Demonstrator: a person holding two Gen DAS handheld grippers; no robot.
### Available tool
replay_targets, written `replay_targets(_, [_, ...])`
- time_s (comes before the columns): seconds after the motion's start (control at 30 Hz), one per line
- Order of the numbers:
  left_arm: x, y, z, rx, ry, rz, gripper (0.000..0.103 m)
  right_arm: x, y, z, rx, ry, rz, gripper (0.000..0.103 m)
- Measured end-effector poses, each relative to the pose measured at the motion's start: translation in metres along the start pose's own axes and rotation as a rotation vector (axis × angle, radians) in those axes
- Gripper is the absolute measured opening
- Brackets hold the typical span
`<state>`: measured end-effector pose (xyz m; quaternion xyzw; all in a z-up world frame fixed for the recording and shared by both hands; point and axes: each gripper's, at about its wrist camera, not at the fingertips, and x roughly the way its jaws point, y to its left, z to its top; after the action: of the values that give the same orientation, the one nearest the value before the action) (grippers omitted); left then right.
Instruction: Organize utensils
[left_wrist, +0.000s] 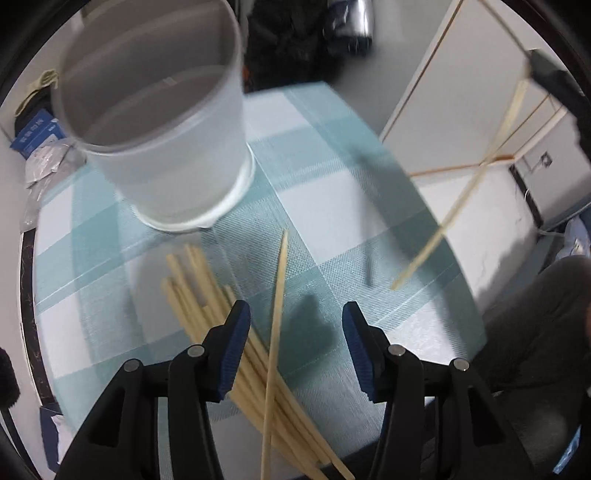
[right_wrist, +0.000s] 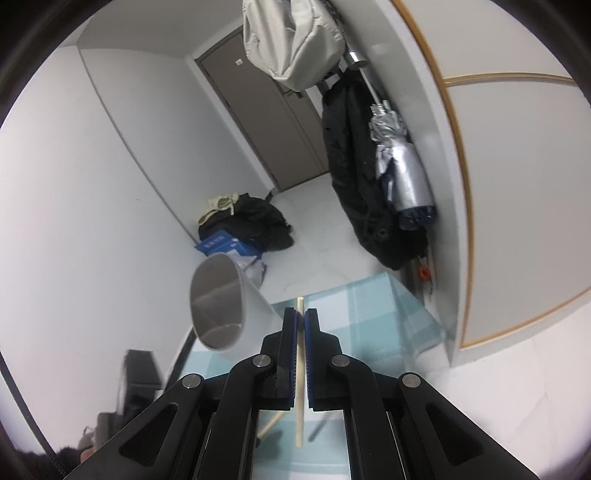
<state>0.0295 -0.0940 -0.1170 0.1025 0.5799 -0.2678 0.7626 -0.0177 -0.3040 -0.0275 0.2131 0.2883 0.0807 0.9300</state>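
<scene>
The left gripper (left_wrist: 295, 321) points steeply down over the chopstick pile (left_wrist: 236, 332) on the tabletop (left_wrist: 332, 192), fingers apart and touching nothing. The cup (left_wrist: 166, 122) stands at 11 o'clock. The right gripper (right_wrist: 300, 321), tilted gently downward, clamps one chopstick (right_wrist: 300, 373).

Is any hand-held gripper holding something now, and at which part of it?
The right hand-held gripper is shut on one chopstick near its upper end. The left hand-held gripper is open above the chopstick pile and holds nothing.
</scene>
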Motion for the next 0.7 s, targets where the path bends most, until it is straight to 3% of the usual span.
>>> replay_targets(0.37, [0.027,0.002,0.01,0.004,0.07,0.064,0.045,-0.011,-0.021,-0.003,0.035,-0.02,0.001,0.003])
replay_targets(0.43, [0.026,-0.001,0.012,0.021,0.077,0.08,0.036,-0.014,-0.021,-0.004,0.035,-0.023,0.004,0.003])
replay_targets(0.5, [0.022,-0.002,0.014,0.013,0.076,0.079,0.014,-0.014,-0.022,-0.005,0.04,-0.023,0.009,0.003])
replay_targets(0.57, [0.022,-0.008,0.018,0.009,0.082,0.082,0.002,-0.015,-0.023,-0.007,0.043,-0.022,0.009,0.003])
replay_targets(0.7, [0.021,-0.015,0.026,0.024,0.061,0.115,0.001,-0.013,-0.023,-0.01,0.045,-0.011,0.013,0.003])
